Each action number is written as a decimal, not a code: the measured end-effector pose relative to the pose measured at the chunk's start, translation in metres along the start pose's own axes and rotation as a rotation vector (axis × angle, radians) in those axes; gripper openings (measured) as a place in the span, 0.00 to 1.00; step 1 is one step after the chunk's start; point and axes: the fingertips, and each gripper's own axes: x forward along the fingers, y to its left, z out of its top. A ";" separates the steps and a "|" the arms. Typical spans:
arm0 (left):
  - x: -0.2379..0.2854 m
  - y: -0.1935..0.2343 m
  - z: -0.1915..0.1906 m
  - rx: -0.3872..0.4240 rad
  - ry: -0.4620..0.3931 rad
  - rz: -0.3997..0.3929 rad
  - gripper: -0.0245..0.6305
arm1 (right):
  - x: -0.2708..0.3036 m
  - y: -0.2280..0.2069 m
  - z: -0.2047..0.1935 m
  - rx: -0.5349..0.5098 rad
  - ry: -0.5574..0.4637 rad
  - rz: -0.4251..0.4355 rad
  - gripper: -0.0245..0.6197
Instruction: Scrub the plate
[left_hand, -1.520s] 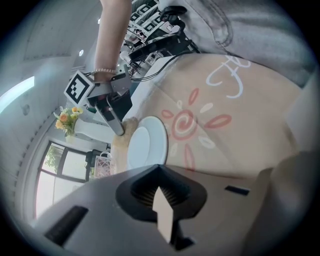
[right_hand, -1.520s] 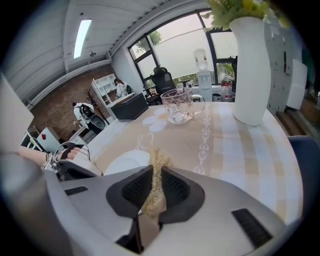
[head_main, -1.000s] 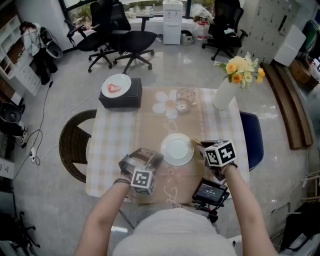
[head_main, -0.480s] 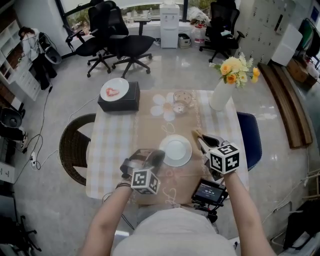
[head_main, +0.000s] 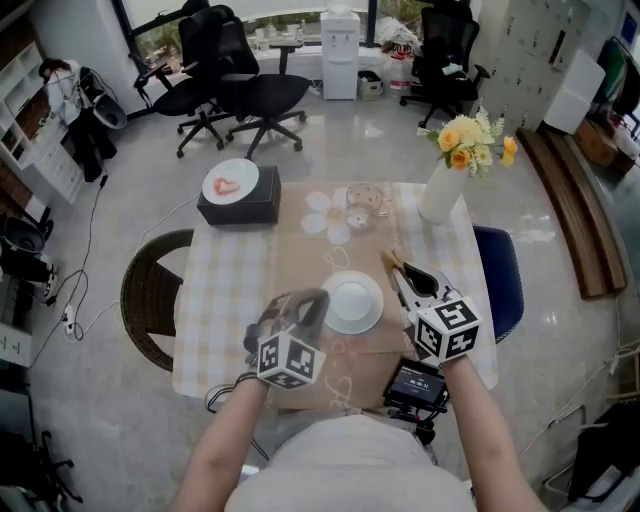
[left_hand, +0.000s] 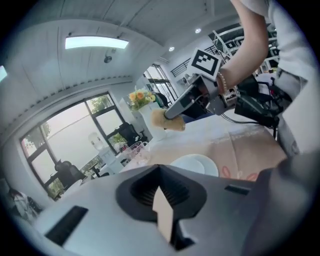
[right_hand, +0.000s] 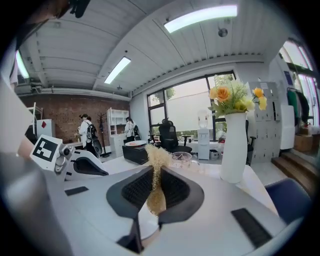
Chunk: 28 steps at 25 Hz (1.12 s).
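Observation:
A white plate (head_main: 352, 300) lies empty on the tan runner mid-table; it also shows in the left gripper view as the plate (left_hand: 195, 164). My left gripper (head_main: 316, 299) hovers at the plate's left rim, its jaws shut with nothing held (left_hand: 161, 172). To the right of the plate, my right gripper (head_main: 400, 272) is shut on a yellowish fibrous scrubber (right_hand: 157, 175), which pokes out past the jaws. The left gripper view shows that scrubber (left_hand: 168, 120) held above the table, apart from the plate.
A white vase of yellow flowers (head_main: 441, 190) stands back right, a glass bowl (head_main: 368, 198) behind the plate. A black box (head_main: 240, 205) carrying a plate sits back left. A dark device (head_main: 418, 383) lies at the front edge. Chairs flank the table.
My right gripper has drawn back toward me and to the right, away from the plate's rim. My left gripper has edged closer to the plate's left side.

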 end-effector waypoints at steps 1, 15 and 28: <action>-0.002 0.002 0.005 -0.016 -0.015 0.010 0.05 | -0.002 0.002 0.006 0.004 -0.030 -0.002 0.12; -0.020 0.037 0.053 -0.243 -0.183 0.084 0.05 | -0.020 0.043 0.048 -0.244 -0.171 0.021 0.11; -0.039 0.053 0.068 -0.296 -0.245 0.146 0.05 | -0.035 0.052 0.064 -0.292 -0.220 0.010 0.11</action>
